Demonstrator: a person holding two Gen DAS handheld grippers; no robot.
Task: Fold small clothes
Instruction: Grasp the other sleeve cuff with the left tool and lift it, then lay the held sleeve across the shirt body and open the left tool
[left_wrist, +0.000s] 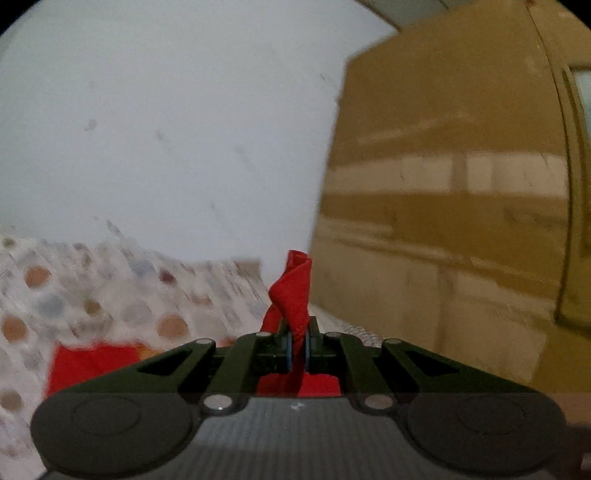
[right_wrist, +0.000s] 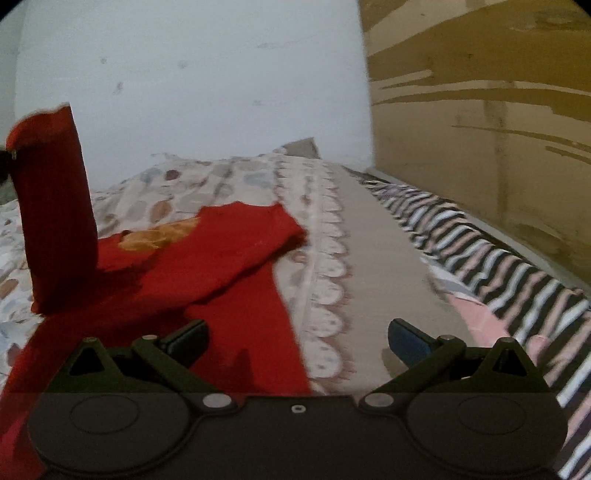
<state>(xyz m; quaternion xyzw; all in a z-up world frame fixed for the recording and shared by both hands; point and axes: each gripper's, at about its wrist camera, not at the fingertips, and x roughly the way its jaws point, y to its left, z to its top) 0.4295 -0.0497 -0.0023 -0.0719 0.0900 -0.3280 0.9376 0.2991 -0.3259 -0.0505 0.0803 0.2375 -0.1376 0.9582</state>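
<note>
The left gripper (left_wrist: 298, 345) is pinching a twisted corner of the red garment (left_wrist: 291, 295), jaws clamped tight on the cloth, which is sticking up past the pads. The right gripper (right_wrist: 298, 338) is hanging with jaws spread wide and nothing between them, hovering over the garment's near edge.

The red garment (right_wrist: 221, 258) is lying on the patterned bedsheet (right_wrist: 325, 258), one part lifted into a hanging column at the left of the right wrist view. To the right, plain sheet is offering open room as far as the striped cloth (right_wrist: 480, 251), which is running along the brown wooden panel (right_wrist: 480, 110). The white wall (right_wrist: 203, 74) is closing off the far end.

Only the right wrist view is showing the garment's yellow print (right_wrist: 159, 236) and the striped cloth; the left wrist view, blurred, is giving the grip itself, the dotted sheet (left_wrist: 110, 295) and the panel (left_wrist: 443, 147) close alongside.
</note>
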